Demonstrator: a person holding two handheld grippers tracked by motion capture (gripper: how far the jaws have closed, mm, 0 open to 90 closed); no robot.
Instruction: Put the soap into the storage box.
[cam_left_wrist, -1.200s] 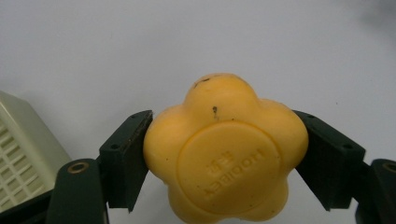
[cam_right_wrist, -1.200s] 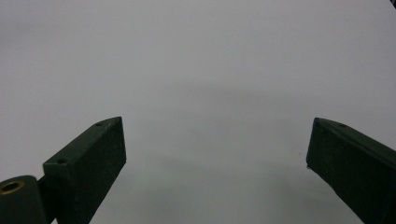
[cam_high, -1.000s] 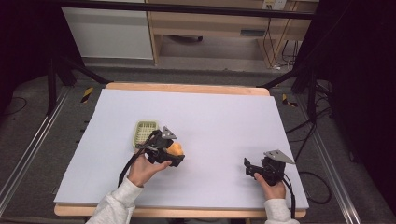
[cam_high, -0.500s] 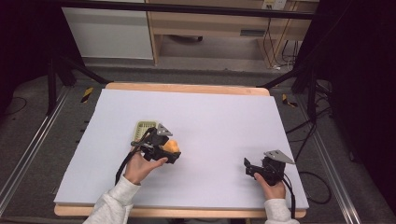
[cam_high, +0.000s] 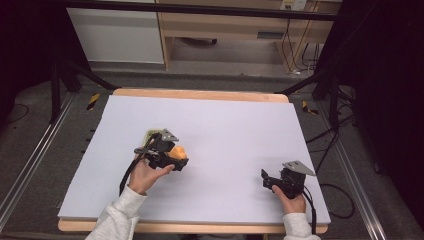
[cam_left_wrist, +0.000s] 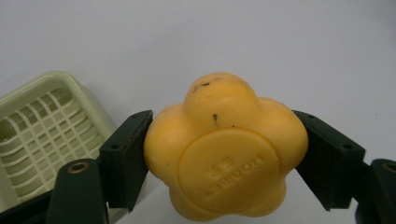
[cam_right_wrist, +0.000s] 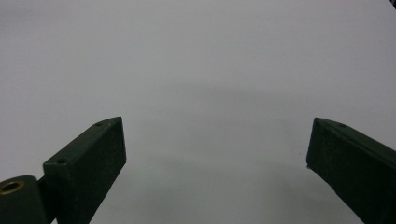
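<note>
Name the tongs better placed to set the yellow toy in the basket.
Left. The left tongs already clamp the yellow toy, right beside the pale green basket. The right tongs stand open, far across the table.

A white table (cam_high: 235, 135) with a wooden edge stands on a grey floor (cam_high: 45, 150). Behind the table sits a wooden cabinet (cam_high: 225, 30) with an open shelf, and a white panel (cam_high: 115, 35) is left of that. Black curtains (cam_high: 390, 75) hang to the table's right. Cables (cam_high: 330, 150) trail on the floor near the table's right side. 2 metal rails (cam_high: 30, 160) run along the floor beside the table.
</note>
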